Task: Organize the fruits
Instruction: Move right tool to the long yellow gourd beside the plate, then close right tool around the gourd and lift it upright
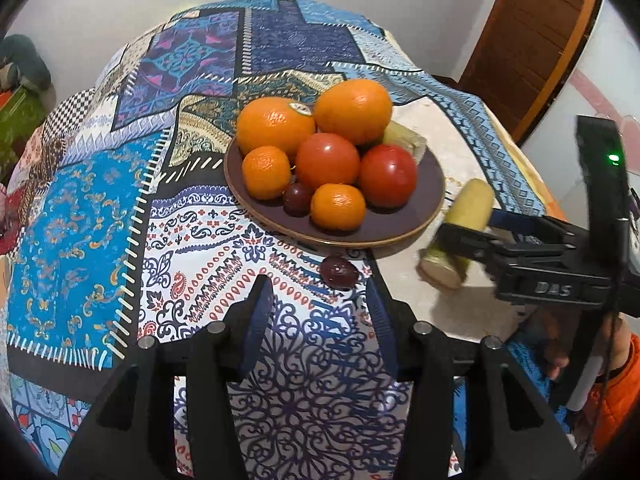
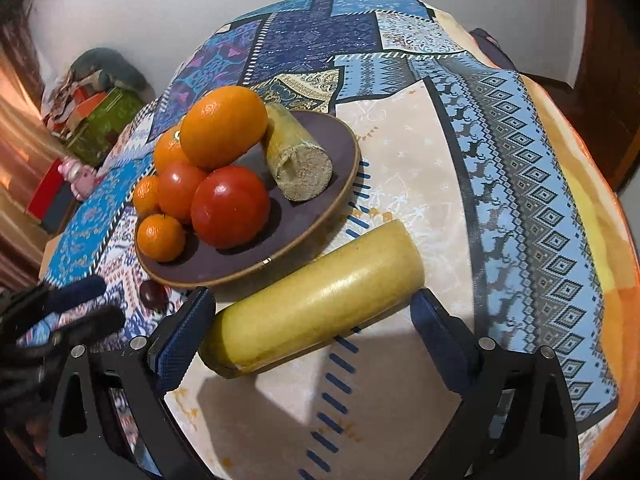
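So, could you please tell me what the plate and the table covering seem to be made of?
The plate looks like glazed ceramic: a dark purple glossy face with small highlights and a tan, unglazed-looking rim. It could also be enamelled; the pictures leave that open. The table covering appears to be printed woven fabric: a matte patchwork pattern that drapes and folds softly over the edge.

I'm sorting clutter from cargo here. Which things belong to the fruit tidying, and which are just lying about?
Job:
plate
oranges
tomatoes
loose plum
yellow cane piece

Lying about:
patchwork cloth
pink toy
green box
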`<control>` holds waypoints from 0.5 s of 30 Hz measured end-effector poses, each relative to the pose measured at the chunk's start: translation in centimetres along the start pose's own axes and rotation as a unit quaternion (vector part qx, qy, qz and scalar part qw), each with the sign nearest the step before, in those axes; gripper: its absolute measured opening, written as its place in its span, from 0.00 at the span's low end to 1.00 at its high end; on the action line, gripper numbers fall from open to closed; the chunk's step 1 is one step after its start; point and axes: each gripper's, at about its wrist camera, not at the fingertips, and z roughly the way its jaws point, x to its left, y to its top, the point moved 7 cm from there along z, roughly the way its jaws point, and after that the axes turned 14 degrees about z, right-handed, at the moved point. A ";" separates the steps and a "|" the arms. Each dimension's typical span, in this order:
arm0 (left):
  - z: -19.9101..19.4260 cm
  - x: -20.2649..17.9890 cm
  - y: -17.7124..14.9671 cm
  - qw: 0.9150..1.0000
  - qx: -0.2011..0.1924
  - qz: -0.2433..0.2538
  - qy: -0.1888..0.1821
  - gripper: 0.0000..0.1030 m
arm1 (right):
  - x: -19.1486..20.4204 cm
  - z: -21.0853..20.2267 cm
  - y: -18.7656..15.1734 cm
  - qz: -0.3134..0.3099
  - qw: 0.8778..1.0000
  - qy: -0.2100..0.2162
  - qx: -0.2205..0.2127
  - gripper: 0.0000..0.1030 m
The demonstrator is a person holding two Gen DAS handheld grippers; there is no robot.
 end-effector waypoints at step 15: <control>2.9 -1.4 0.6 0.999 0.015 0.027 0.011 0.45 | -0.4 -0.2 -0.1 0.011 1.000 0.003 0.016 0.79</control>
